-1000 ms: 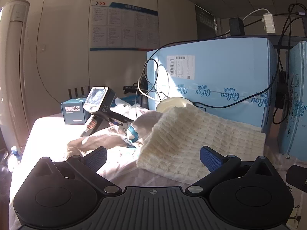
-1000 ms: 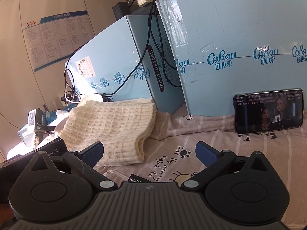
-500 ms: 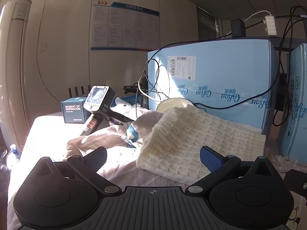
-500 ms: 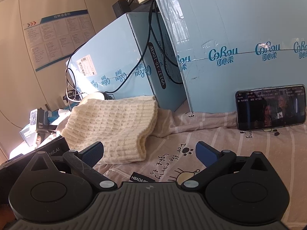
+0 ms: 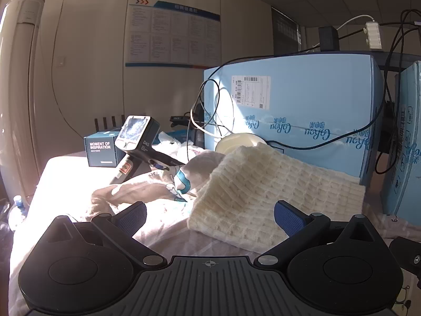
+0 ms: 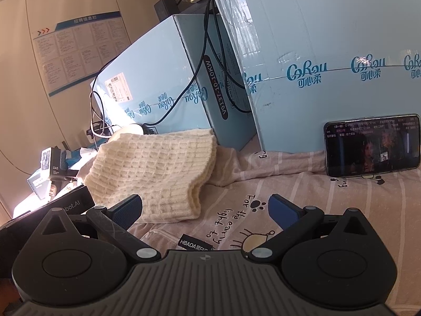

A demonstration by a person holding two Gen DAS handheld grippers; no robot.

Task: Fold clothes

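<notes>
1. The left gripper (image 5: 210, 214) has its jaws spread wide and holds nothing; the cream waffle-knit sweater (image 5: 265, 192) lies folded just ahead of it, against a light-blue carton (image 5: 302, 110).
2. The right gripper (image 6: 205, 208) is likewise wide open and empty.
3. Only the left view shows the handheld scanner (image 5: 136, 142) and crumpled garment (image 5: 142, 189).
4. Only the right view shows the phone (image 6: 372, 144) leaning on the pink printed sheet (image 6: 329, 197).
</notes>
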